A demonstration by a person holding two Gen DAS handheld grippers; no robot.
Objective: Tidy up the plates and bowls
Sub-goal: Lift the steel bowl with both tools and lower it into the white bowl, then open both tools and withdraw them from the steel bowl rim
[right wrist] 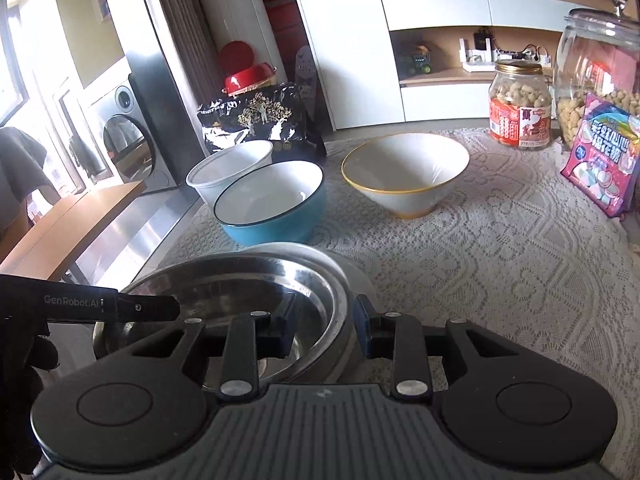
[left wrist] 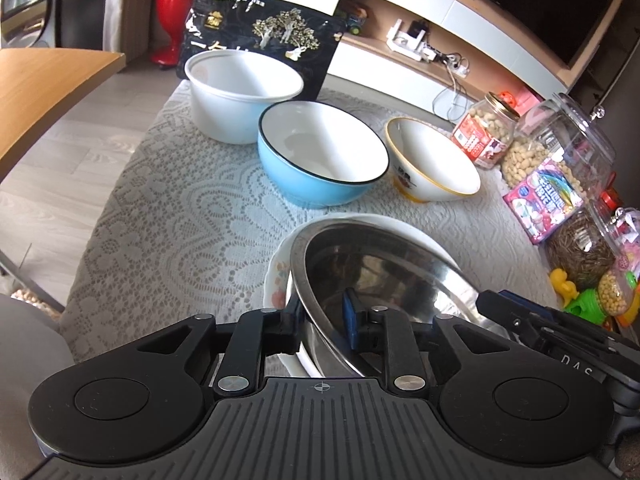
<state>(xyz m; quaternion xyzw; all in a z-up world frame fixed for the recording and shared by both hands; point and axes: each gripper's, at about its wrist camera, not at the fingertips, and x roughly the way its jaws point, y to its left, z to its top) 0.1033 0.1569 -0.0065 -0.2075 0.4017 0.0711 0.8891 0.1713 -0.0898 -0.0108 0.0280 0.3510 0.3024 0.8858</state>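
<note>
A steel bowl (left wrist: 380, 264) sits nested in a white flowered bowl (left wrist: 276, 276) at the near edge of the lace-covered table (left wrist: 180, 200). My left gripper (left wrist: 320, 328) straddles its near rim, one finger outside and the blue pad inside, with a gap at the pad, so it is open. My right gripper (right wrist: 324, 332) straddles the steel bowl's (right wrist: 240, 284) other side, also with a visible gap. Farther back stand a white tub (left wrist: 240, 96), a blue bowl (left wrist: 320, 160) and a yellow-rimmed white bowl (left wrist: 432, 160), all upright and apart from the grippers.
A black foil bag (left wrist: 260, 36) stands behind the tub. Peanut jars (left wrist: 484, 136), a pink sweets packet (left wrist: 540, 204) and toys (left wrist: 592, 300) crowd the right edge. A wooden table (left wrist: 44, 88) lies across the floor gap to the left.
</note>
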